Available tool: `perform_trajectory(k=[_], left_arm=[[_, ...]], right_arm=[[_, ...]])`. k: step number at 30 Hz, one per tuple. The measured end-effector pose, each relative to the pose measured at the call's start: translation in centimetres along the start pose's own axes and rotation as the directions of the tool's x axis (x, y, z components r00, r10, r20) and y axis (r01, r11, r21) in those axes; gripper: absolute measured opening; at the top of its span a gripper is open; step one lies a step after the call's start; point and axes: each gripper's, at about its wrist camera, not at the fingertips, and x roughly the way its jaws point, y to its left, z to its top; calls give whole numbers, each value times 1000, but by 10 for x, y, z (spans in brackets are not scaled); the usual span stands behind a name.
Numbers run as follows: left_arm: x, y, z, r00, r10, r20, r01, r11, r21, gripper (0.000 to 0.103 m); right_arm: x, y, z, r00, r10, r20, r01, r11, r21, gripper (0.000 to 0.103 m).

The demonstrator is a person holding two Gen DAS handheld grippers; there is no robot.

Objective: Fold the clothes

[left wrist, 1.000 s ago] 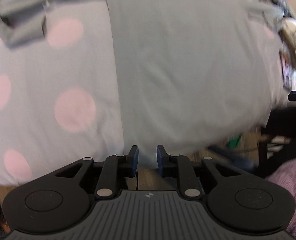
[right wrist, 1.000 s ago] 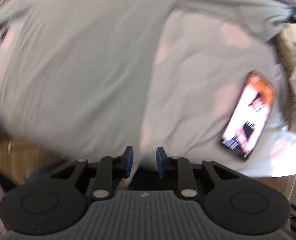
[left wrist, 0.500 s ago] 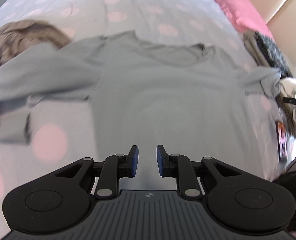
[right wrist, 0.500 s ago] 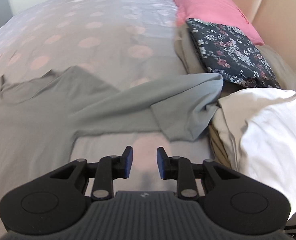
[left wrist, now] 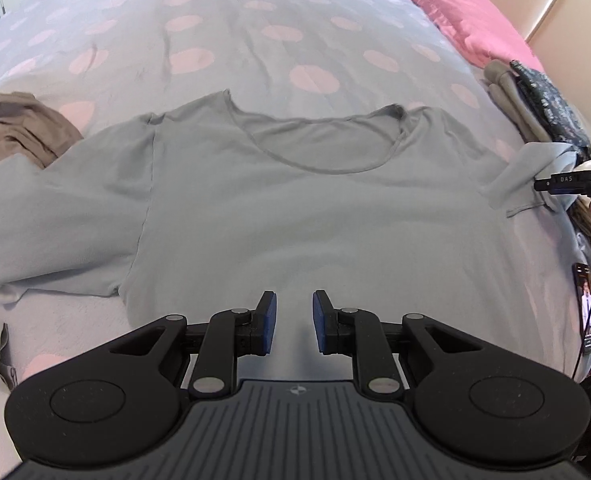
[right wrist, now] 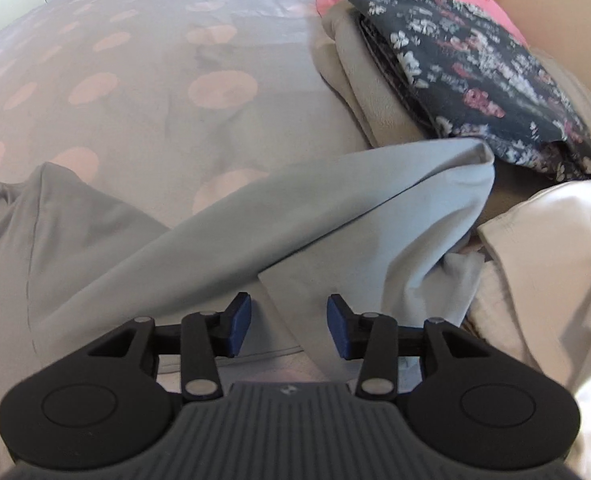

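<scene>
A grey T-shirt (left wrist: 295, 208) lies spread flat on the bed, neckline away from me. My left gripper (left wrist: 293, 322) is open and empty just above the shirt's lower middle. The shirt's right sleeve (right wrist: 375, 232) is bunched and folded over against a stack of clothes. My right gripper (right wrist: 289, 326) is open, its jaws standing on either side of that sleeve's hem edge, not closed on it. The right gripper also shows in the left wrist view (left wrist: 567, 184), at the sleeve's end.
The bedspread (left wrist: 223, 32) is grey with pink dots. A brown garment (left wrist: 11, 128) lies at the left. A dark floral folded item (right wrist: 475, 72), beige cloth (right wrist: 359, 80) and white cloth (right wrist: 555, 272) stack at the right. A pink pillow (left wrist: 455, 8) lies beyond. A phone (left wrist: 587, 312) is at the bed edge.
Both grippers have tilted up from the shirt's hem and moved over the bed. The right gripper has advanced to the right sleeve and opened wider. The shirt now lies flat.
</scene>
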Motion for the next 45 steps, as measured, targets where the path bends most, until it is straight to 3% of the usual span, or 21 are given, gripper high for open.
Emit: perform_trajectory(k=[3, 6, 11, 15, 21, 28, 37, 41, 45], left_arm=[[6, 6, -1, 1000, 26, -17, -26, 1000, -12, 17], [7, 11, -2, 999, 35, -22, -36, 999, -28, 17], [-3, 3, -4, 1000, 19, 4, -18, 1000, -9, 17], [-11, -4, -5, 1000, 3, 27, -3, 1000, 9, 17], [-30, -20, -8, 996, -39, 86, 35, 998, 43, 17], [-51, -39, -13, 982, -115, 152, 100, 990, 97, 18], [-58, -39, -12, 968, -170, 183, 154, 983, 97, 23], [-56, -36, -11, 969, -173, 174, 160, 983, 86, 25], [-48, -28, -12, 974, -173, 147, 165, 984, 68, 28]], right_arm=[[4, -6, 0, 1000, -18, -10, 18, 1000, 16, 11], [-3, -14, 0, 1000, -11, -7, 11, 999, 51, 4], [-44, -21, 0, 997, 50, 62, -56, 993, 103, 4], [-90, -12, 0, 979, 162, 122, -174, 981, 91, 4], [-156, 42, -4, 921, 348, 174, -343, 938, -57, 4], [-205, 131, -10, 845, 524, 104, -496, 842, -210, 4], [-192, 231, -27, 798, 600, -60, -582, 740, -336, 4], [-177, 268, -32, 788, 606, -107, -597, 711, -373, 5], [-161, 294, -34, 801, 585, -128, -583, 712, -391, 9]])
